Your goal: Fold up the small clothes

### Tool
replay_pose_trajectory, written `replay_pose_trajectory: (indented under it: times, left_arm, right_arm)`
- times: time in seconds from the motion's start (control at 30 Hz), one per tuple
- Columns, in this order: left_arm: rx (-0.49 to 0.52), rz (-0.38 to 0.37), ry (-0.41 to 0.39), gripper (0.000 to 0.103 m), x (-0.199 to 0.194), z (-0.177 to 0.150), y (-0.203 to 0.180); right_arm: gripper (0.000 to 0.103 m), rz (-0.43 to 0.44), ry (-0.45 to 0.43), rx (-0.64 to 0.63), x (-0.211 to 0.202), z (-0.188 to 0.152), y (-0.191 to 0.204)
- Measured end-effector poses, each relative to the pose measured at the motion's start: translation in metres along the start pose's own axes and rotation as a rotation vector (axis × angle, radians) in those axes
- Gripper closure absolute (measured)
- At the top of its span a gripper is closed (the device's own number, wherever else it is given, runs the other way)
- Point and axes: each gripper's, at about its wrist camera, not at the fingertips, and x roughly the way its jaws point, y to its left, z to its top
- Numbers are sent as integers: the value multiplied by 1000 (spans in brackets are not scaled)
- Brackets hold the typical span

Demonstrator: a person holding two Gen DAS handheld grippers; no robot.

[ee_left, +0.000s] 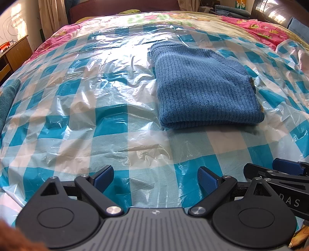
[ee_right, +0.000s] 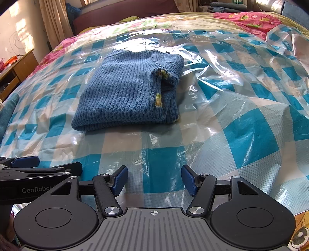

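Two black claws with blue rubber pads sit side by side at the near edge of a bed, both spread apart and gripping nothing: the left claw [ee_left: 155, 178] and the right claw [ee_right: 154, 180], each hovering just above a crinkled, glossy plastic sheet in blue and white checks [ee_left: 108, 123]. Farther out on that sheet lies a blue ribbed knit sweater [ee_right: 127, 90], folded into a thick rectangle, with a little yellow showing inside its right-hand layers; it is well apart from both claws. Beyond the sheet, a pink floral bedspread [ee_right: 249, 18] covers the far bed, and a wooden desk [ee_left: 17, 52] stands at far left.
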Motion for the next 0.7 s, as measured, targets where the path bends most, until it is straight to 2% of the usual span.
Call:
replay_pose_trajectory:
  times: [0.7]
  left_arm:
    - [-1,9,-3,6,1,-1,0]
  right_arm:
    - [41,6,3,-8,1,-2,0]
